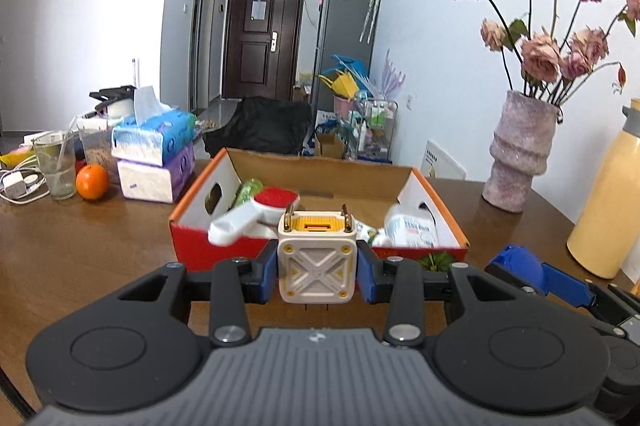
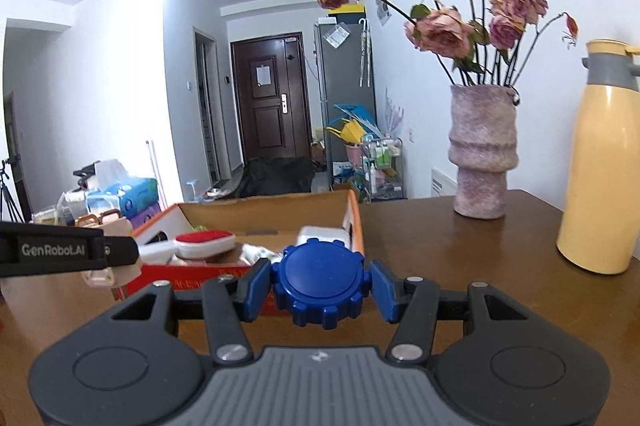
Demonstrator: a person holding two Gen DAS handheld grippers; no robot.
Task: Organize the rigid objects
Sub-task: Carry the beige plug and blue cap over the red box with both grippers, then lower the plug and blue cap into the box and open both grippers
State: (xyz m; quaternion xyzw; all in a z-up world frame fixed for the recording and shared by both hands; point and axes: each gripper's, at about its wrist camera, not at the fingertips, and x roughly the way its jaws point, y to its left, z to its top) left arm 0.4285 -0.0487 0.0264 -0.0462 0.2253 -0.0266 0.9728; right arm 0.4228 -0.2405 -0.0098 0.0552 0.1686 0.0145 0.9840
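My left gripper [image 1: 317, 268] is shut on a cream cube-shaped charger [image 1: 317, 260] with a yellow top and two gold prongs, held in front of an open orange cardboard box [image 1: 192, 222]. In the box lie a white brush with a red head [image 1: 276, 197], a green packet [image 1: 249, 191] and a white bottle [image 1: 412, 231]. My right gripper [image 2: 321, 286] is shut on a blue round ridged cap [image 2: 321, 282], just before the same box [image 2: 354, 222]. The right gripper with the blue cap [image 1: 520, 262] shows at the lower right of the left wrist view. The left gripper [image 2: 96, 258] shows at the left of the right wrist view.
On the brown wooden table [image 1: 80, 258] stand a pink vase of dried roses [image 1: 516, 158], a yellow thermos [image 1: 608, 202], stacked tissue packs [image 1: 154, 154], an orange [image 1: 92, 181], a glass [image 1: 56, 166] and a white charger with cables [image 1: 16, 184]. A watermelon-patterned piece [image 1: 436, 261] lies by the box front.
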